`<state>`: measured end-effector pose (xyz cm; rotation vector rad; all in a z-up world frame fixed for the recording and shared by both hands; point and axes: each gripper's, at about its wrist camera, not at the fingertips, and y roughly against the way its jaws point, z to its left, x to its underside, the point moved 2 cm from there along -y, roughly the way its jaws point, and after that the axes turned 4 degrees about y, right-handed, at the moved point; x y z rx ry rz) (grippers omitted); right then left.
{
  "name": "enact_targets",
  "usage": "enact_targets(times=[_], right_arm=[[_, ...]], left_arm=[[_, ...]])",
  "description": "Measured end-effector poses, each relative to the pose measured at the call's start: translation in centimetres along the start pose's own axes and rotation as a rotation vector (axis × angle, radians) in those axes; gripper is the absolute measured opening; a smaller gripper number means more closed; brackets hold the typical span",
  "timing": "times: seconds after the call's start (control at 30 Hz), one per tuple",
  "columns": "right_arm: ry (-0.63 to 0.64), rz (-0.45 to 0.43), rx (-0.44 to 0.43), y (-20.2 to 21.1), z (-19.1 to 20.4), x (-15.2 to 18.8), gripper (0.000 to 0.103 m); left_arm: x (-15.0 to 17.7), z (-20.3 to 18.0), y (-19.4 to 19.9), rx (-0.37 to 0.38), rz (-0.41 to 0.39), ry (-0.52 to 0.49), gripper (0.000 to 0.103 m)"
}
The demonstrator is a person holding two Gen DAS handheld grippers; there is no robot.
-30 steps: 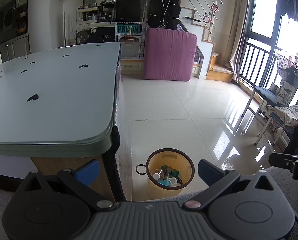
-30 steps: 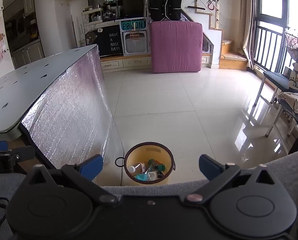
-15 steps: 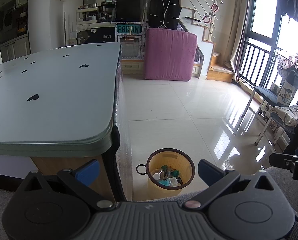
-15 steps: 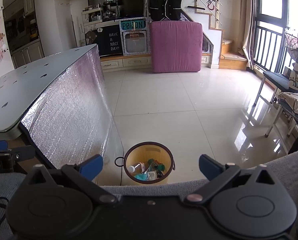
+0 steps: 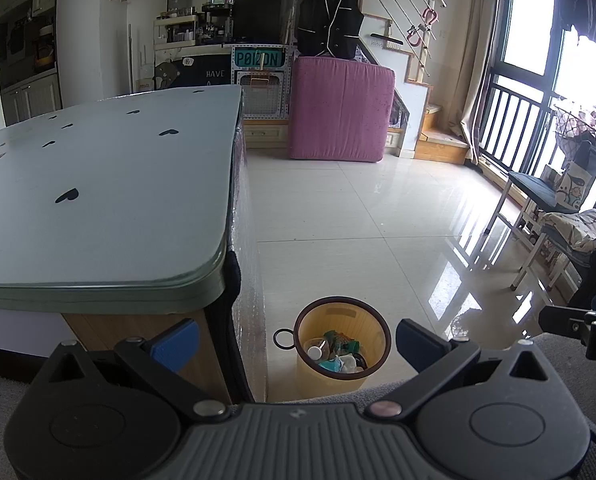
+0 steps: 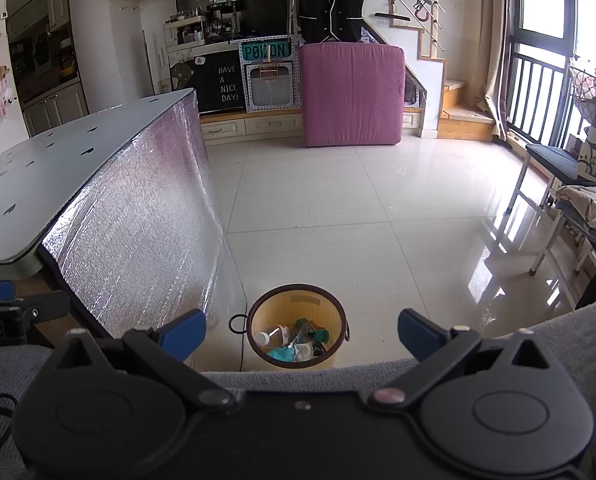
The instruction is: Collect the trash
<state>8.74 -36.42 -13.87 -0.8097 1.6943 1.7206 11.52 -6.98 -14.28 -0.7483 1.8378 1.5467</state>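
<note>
- Both pairs of blue-tipped fingers stand spread wide with nothing between them: your left gripper [image 5: 295, 340] and your right gripper [image 6: 300, 332] are empty.
- You hold both grippers level, pointed forward across the room and slightly down, so each wrist view frames the yellow wastebasket [image 5: 342, 346] in the gap between its fingertips, low at 6 o'clock.
- That wastebasket [image 6: 296, 332] stands on the glossy tiled floor [image 6: 378, 208], just beside the table's near corner, well below your fingers and apart from them.
- Inside it lies the trash [image 5: 334, 354]: a clear plastic bottle with a white cap [image 6: 271, 334], a green item, and crumpled teal and white pieces. A dark ring [image 5: 283, 339] sits at the basket's 9 o'clock side.
- In your left view, the grey-green tabletop [image 5: 109, 188] with small black heart marks fills the 9 to 11 o'clock area; your right gripper's dark body shows at 3 o'clock.
- In your right view, the table's side is covered in silvery foil sheeting [image 6: 137, 232] at 9 o'clock, and your left gripper's fingertip shows at the left edge.
- A grey fabric surface [image 6: 558, 344] lies directly under both grippers along the bottom of each view.
- At 12 o'clock stands a pink mattress [image 6: 352, 94] on edge, with a black vest [image 6: 330, 0] hanging above it; chairs [image 5: 538, 200] are at 3 o'clock by the window railing.
</note>
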Motion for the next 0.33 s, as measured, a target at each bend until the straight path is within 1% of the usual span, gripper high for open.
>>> enact_targets(times=[0.33], right_arm=[[-0.001,-0.001,0.001,0.08,-0.03,0.03,0.103]], left_arm=[[0.17,0.17,-0.09,-0.006,0.0,0.0,0.103]])
